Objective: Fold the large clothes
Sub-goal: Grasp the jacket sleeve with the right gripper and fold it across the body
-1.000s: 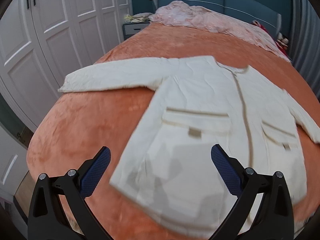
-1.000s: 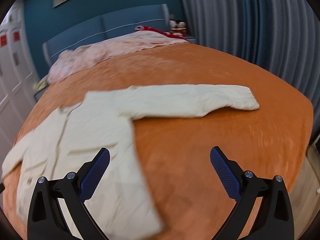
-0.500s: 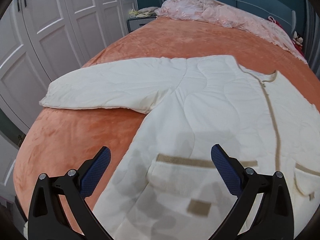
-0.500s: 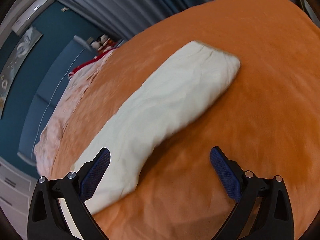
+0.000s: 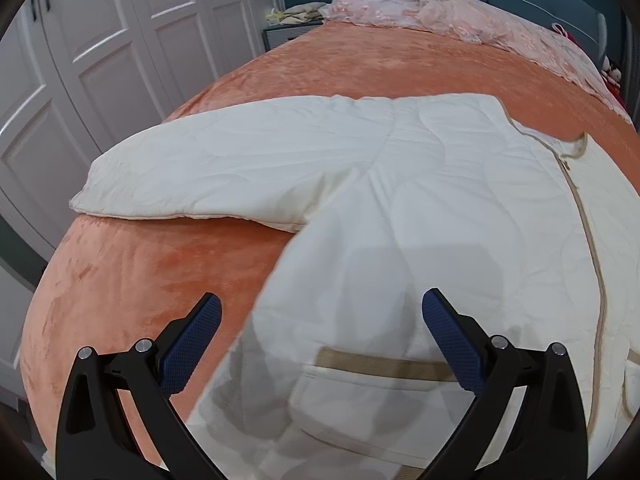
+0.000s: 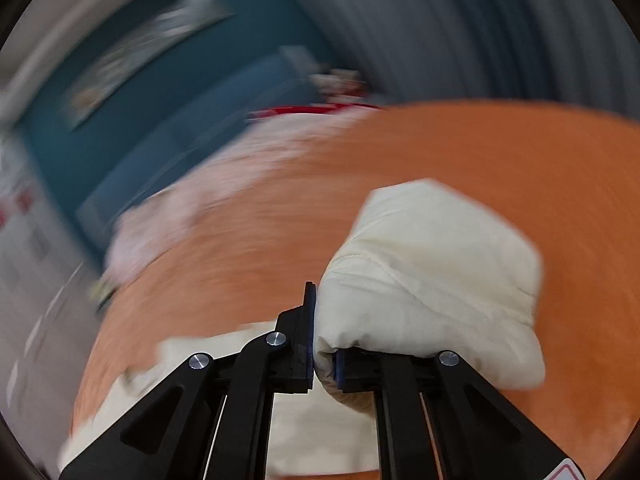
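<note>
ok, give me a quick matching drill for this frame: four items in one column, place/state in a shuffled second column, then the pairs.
Column 1:
1. left gripper
2. right gripper
3. cream jacket
4. pink bedding

Column 2:
A. bunched up at the head of the bed
B. jaws clamped on a sleeve end, having just been closing
C. spread front-up on the orange bedspread, zip closed
D. jaws wide, hovering above the jacket's side edge near a pocket

Pairs: 1-D, 2-B, 3-C, 4-A
</note>
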A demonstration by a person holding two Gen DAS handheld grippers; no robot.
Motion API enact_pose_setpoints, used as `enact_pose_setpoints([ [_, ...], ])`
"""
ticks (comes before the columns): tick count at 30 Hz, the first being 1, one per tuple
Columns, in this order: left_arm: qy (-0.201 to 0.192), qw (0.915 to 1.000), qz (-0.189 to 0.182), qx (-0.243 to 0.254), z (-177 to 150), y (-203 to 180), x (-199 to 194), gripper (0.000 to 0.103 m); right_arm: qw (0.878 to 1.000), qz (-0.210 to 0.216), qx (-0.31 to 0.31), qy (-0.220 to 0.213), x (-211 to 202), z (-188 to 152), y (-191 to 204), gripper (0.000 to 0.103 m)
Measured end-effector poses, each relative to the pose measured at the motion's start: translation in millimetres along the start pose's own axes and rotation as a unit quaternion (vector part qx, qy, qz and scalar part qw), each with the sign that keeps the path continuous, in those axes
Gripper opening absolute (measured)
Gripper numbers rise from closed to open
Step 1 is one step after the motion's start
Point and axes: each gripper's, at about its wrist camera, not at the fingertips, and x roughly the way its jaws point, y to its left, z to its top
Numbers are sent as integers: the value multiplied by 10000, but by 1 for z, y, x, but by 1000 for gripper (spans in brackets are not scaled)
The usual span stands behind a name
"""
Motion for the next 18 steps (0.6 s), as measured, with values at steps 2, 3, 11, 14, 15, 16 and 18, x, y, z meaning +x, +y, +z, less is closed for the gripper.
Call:
enact_pose_setpoints([
  [2,-27,10000,-11,-53,1,6,-1,98,9953,635,-722,91,-2,-12,73,7],
  [3,-42,10000,-5,-80,2,9,-2,98,9906,895,-1017,161,-3,-21,104,7],
  [11,-43,9995,-8,-313,4,42,-1,98,9397,2127,-2457,1062,10,-148,266,7],
  [14,-25,9992,-24,-409,3,55,2,98,9174,2224,-3024,1322,8,-197,299,8],
  [15,-10,9990,-35,-435,2,57,3,98,9101,2233,-3199,1398,6,-212,310,9],
  [16,15,9988,-74,-484,2,61,4,98,9013,2244,-3384,1510,8,-225,318,17],
  [18,60,9984,-134,-554,0,69,8,98,8820,2197,-3813,1687,6,-260,332,44],
])
